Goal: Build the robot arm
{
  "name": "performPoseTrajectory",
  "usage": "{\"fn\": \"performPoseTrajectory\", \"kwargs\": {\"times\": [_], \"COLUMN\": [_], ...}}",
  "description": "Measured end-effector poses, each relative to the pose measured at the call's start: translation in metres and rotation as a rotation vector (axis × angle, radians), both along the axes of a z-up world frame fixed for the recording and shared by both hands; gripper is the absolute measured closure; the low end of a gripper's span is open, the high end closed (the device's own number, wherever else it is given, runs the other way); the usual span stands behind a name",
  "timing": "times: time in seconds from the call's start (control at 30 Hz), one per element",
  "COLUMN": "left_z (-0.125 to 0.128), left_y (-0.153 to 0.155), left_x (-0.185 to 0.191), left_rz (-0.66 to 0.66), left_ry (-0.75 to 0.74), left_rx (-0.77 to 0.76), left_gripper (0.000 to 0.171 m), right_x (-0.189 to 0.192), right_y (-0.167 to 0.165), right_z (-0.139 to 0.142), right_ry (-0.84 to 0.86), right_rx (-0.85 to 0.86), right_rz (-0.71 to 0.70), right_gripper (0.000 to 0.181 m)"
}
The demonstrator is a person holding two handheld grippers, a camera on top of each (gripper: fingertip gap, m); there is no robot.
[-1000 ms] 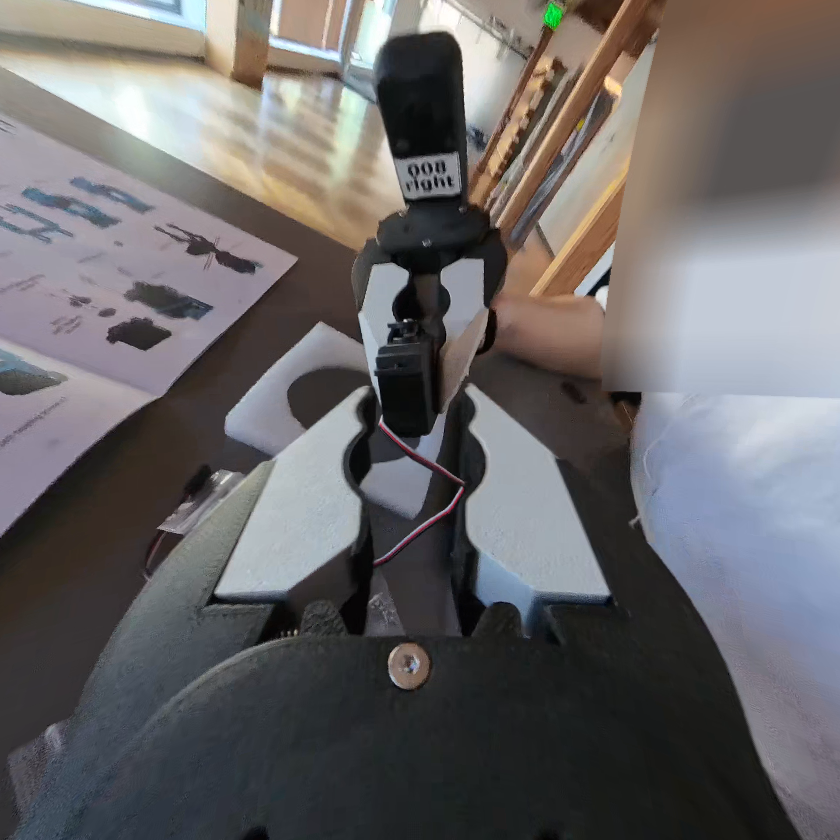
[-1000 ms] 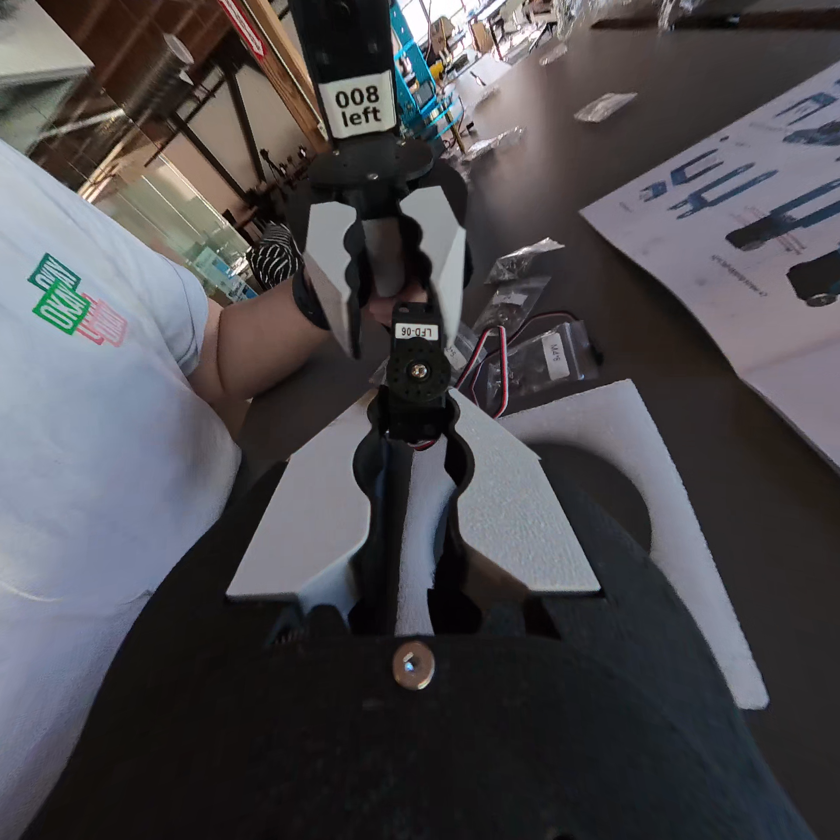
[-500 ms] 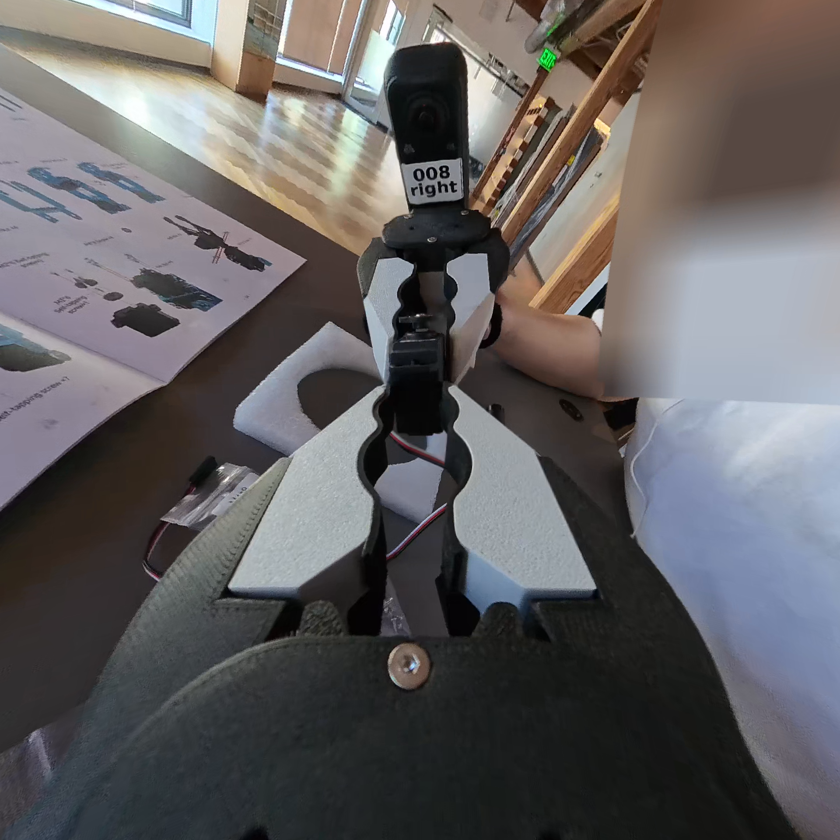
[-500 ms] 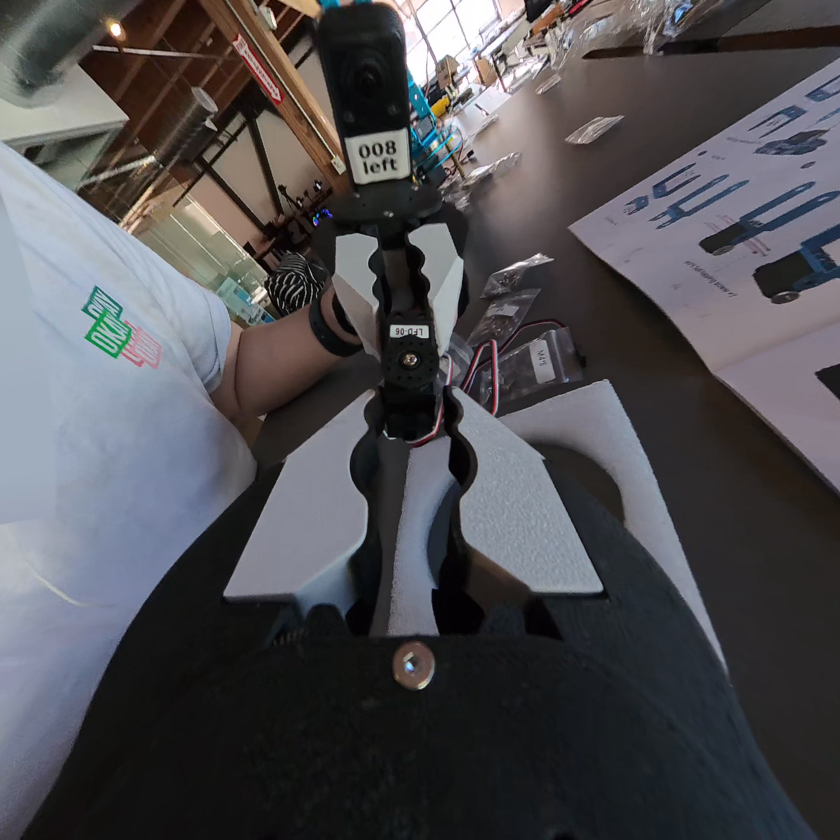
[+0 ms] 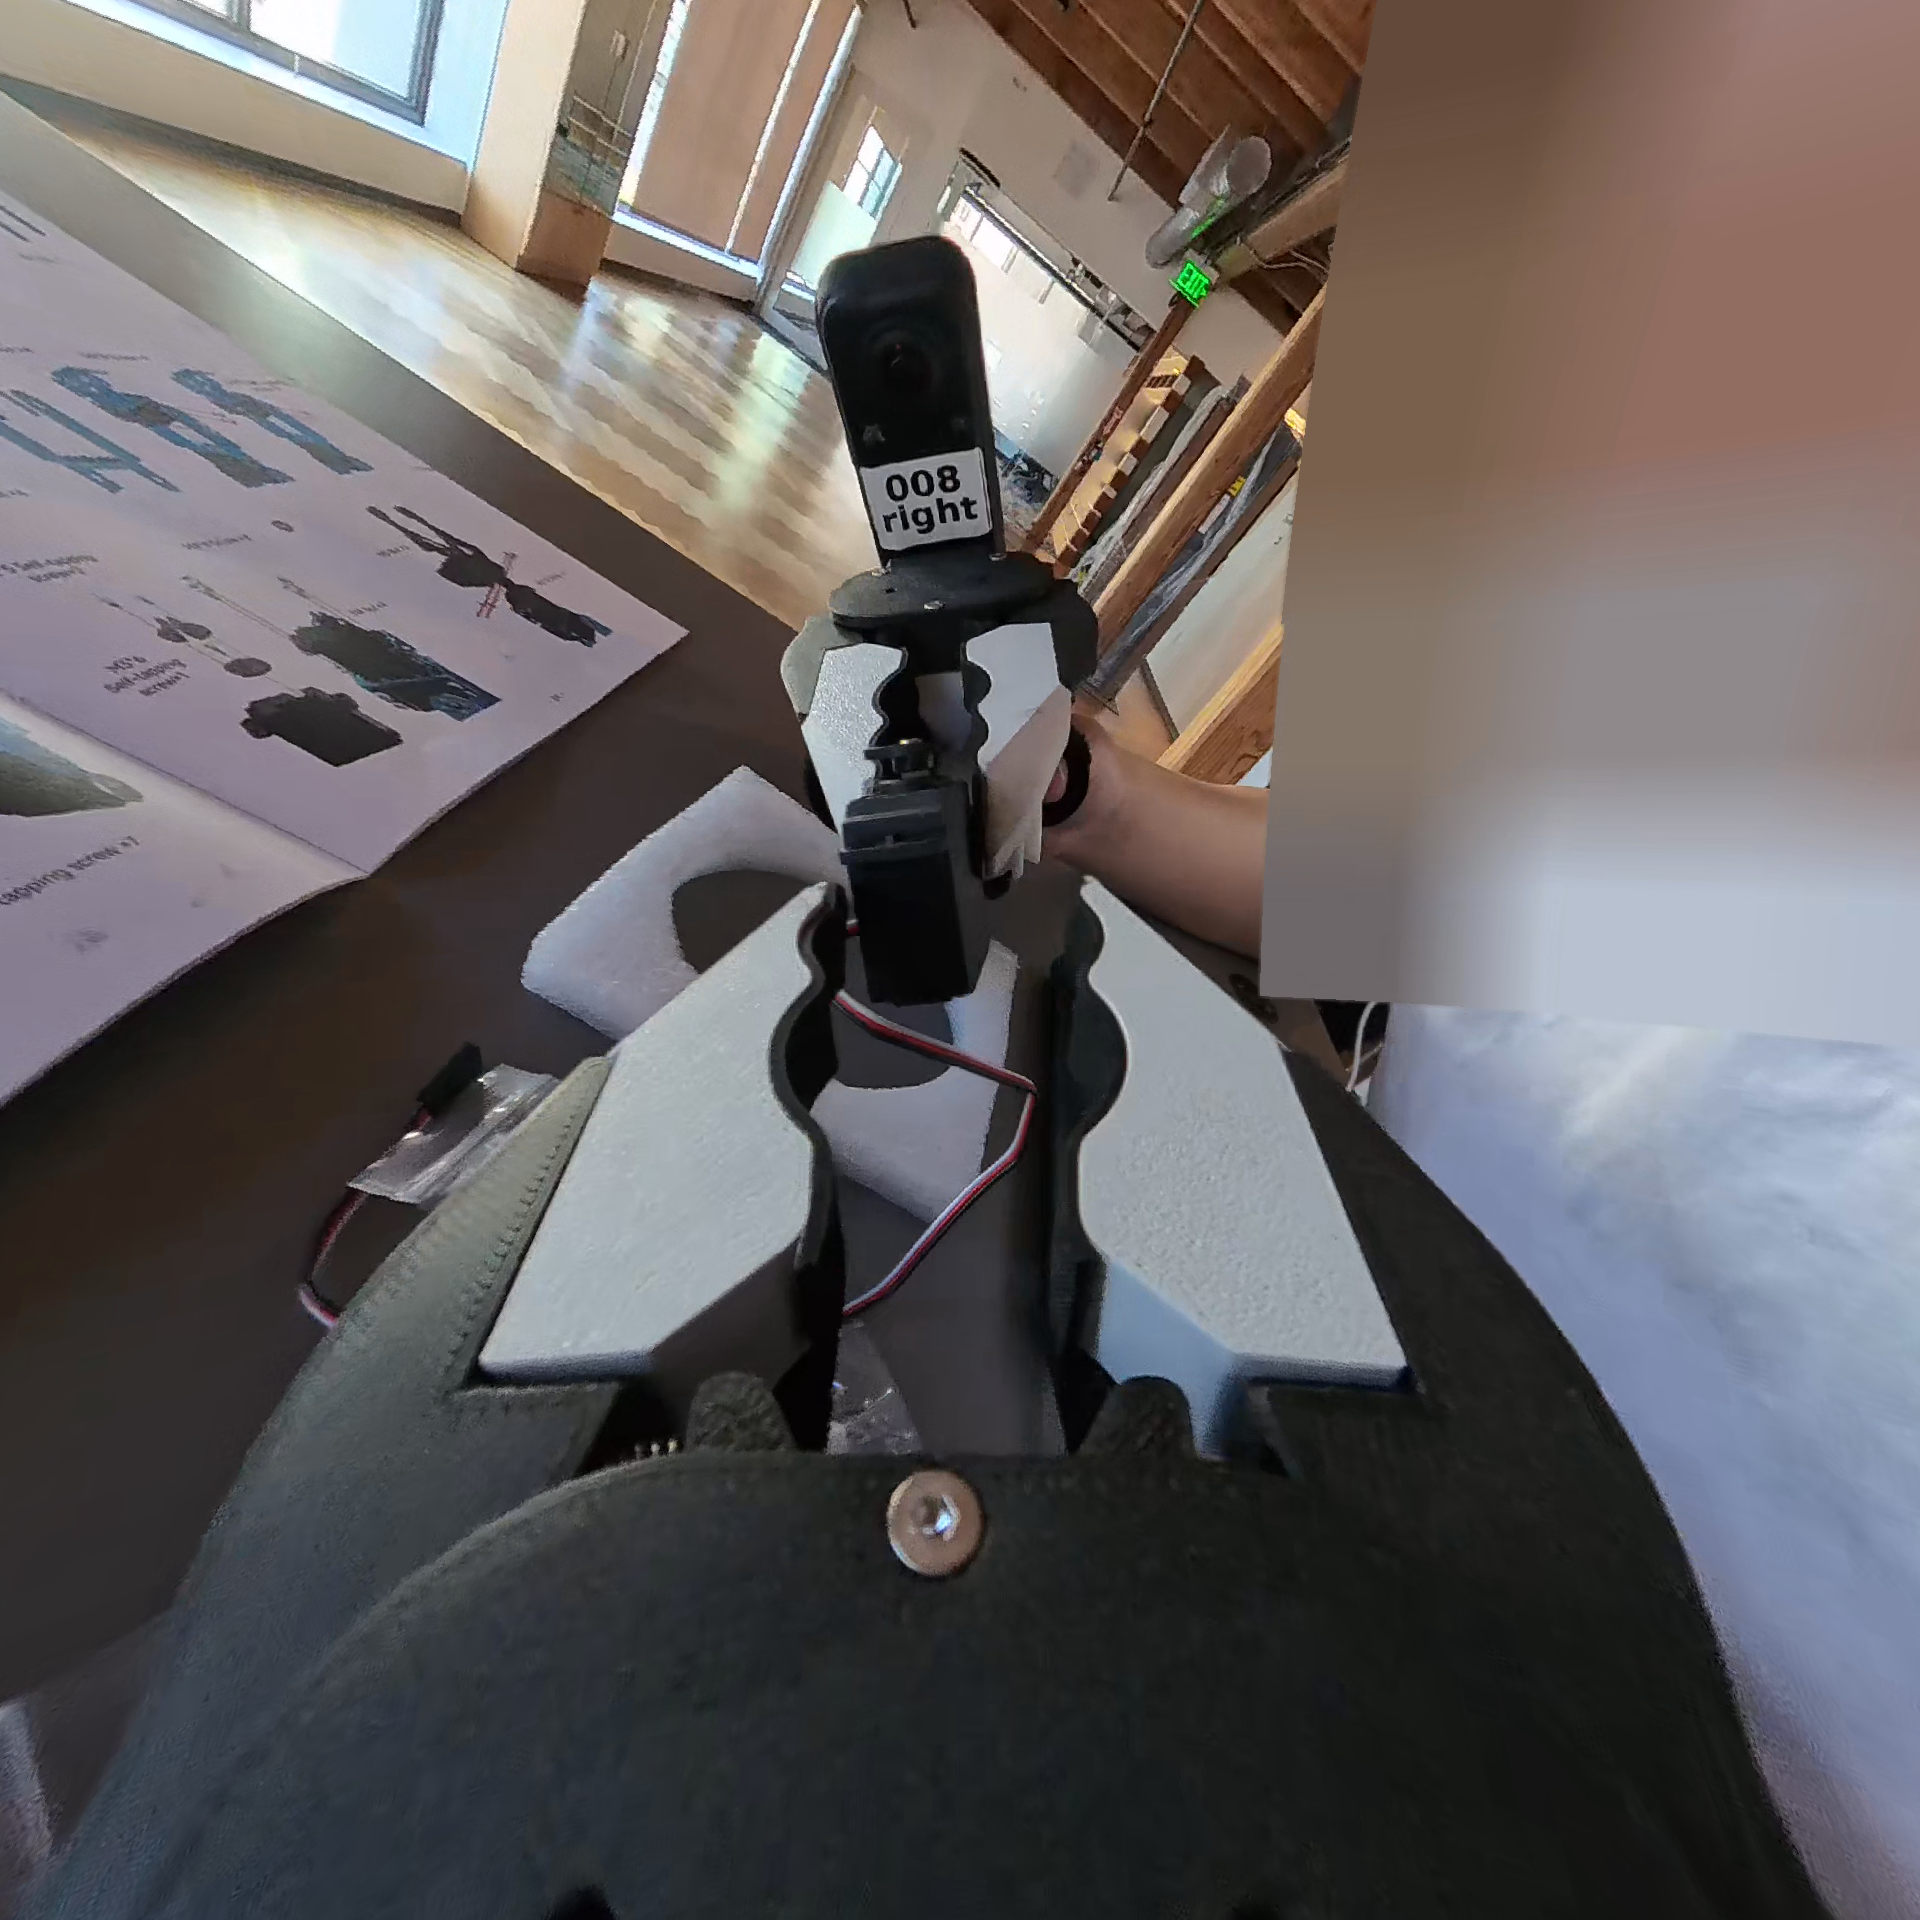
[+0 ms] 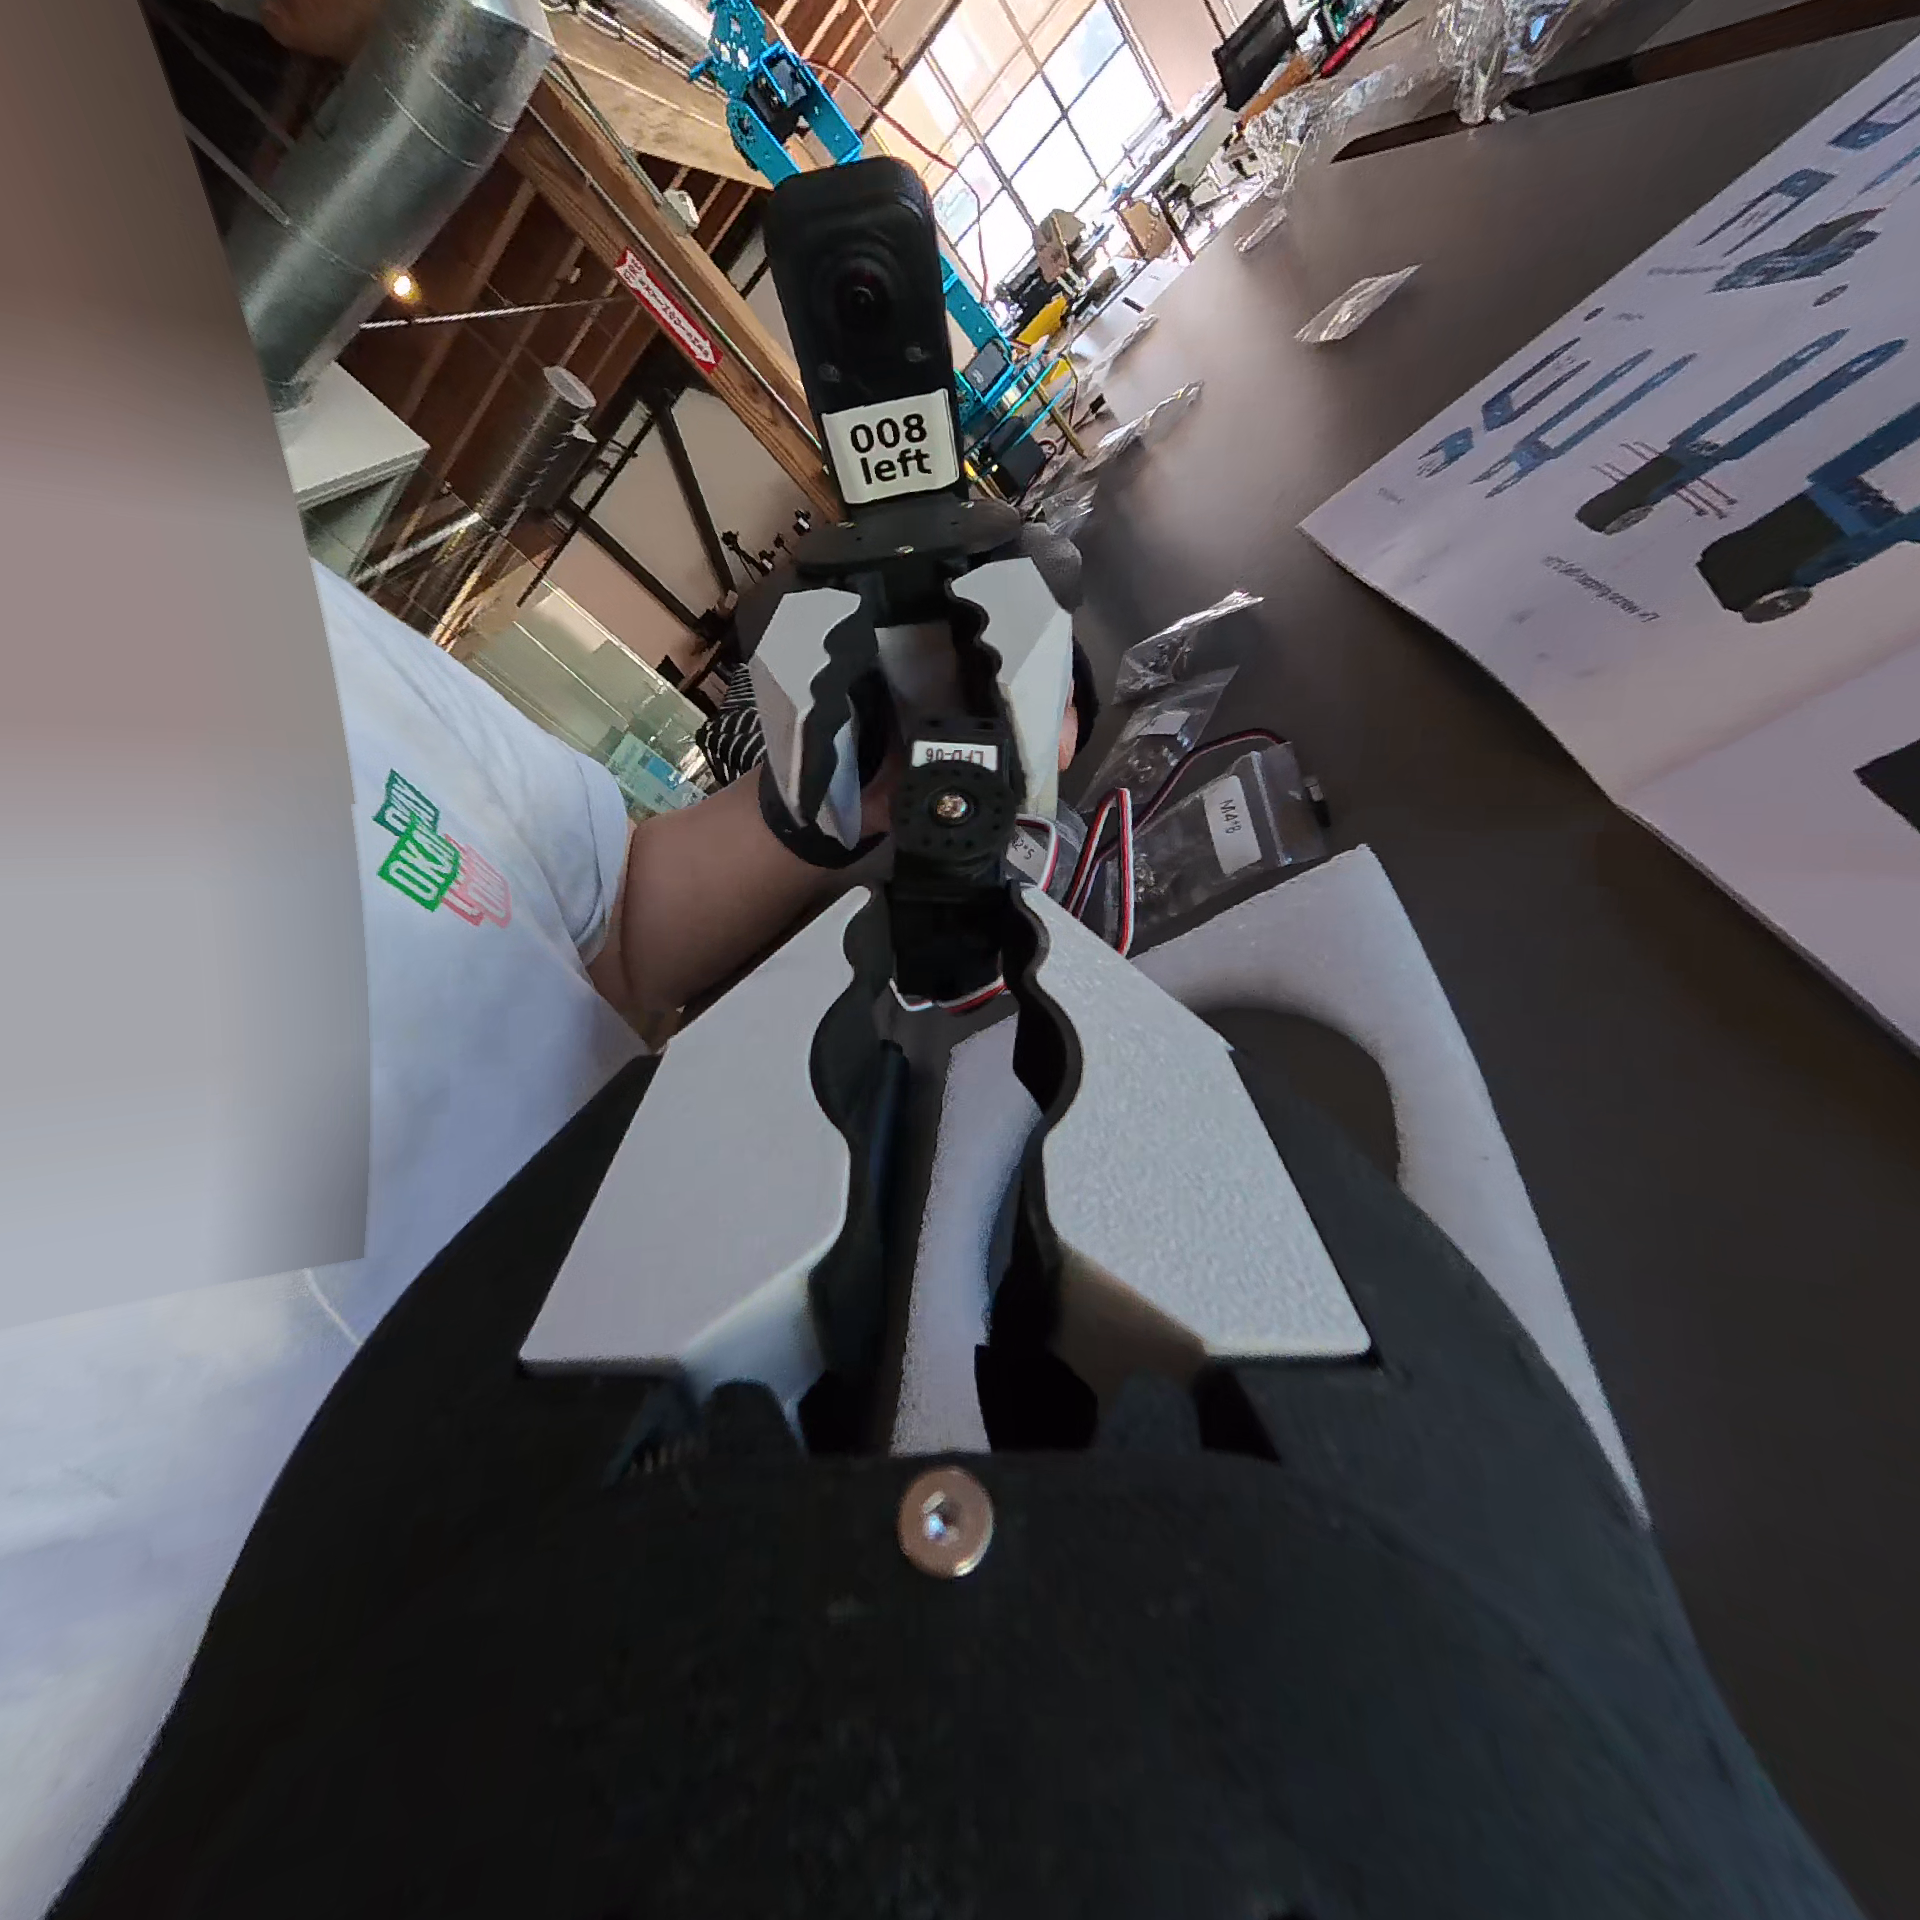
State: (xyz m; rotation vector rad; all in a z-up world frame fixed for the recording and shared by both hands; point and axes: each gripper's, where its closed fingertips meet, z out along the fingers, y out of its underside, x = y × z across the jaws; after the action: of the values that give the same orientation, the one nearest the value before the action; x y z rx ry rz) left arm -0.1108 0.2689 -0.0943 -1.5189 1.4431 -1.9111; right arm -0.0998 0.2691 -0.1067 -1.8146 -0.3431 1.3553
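- Right gripper [image 6: 948, 914] pinching small black servo motor [image 6: 951, 894], held up over white foam piece [image 6: 1382, 997] on dark table [image 6: 1558, 1091].
- Left gripper [image 5: 940, 914] spread wide, just beside motor [image 5: 914, 894], not squeezing it.
- Red, white, black wire [image 5: 966, 1174] hanging from motor.
- Only right view: round horn, white label, small plastic bags [image 6: 1236, 821].

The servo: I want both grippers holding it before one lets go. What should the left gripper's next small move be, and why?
Probably close the left gripper gently on the servo. Its jaws stand open with the servo's end between their tips, while the right gripper is shut on the other end. The wire trails between the left fingers; mind it.
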Motion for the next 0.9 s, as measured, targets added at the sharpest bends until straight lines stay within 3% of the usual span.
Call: {"fn": "performPoseTrajectory", "kwargs": {"times": [0.23,0.3,0.37,0.67,0.9], "left_z": [-0.012,-0.014,-0.015,-0.010,-0.004], "left_y": [0.002,-0.001,-0.001,0.001,0.024], "left_x": [0.002,0.002,0.002,0.001,-0.003], "left_rz": [0.023,0.011,0.009,-0.005,0.053], "left_ry": [0.069,0.080,0.090,0.089,0.058], "left_rx": [0.067,0.081,0.075,-0.049,-0.251], "left_gripper": [0.135,0.149,0.150,0.151,0.151], "right_x": [0.000,-0.001,0.000,-0.001,0.025], "right_y": [0.003,0.003,0.004,0.004,0.016], "right_z": [0.002,0.002,0.002,0.008,0.019], "right_ry": [0.012,0.021,0.026,0.072,0.038], "right_rx": [0.012,0.006,0.002,0.020,0.125], "right_rz": [-0.013,-0.014,-0.017,0.006,-0.150], "right_gripper": [0.161,0.161,0.161,0.157,0.150]}}
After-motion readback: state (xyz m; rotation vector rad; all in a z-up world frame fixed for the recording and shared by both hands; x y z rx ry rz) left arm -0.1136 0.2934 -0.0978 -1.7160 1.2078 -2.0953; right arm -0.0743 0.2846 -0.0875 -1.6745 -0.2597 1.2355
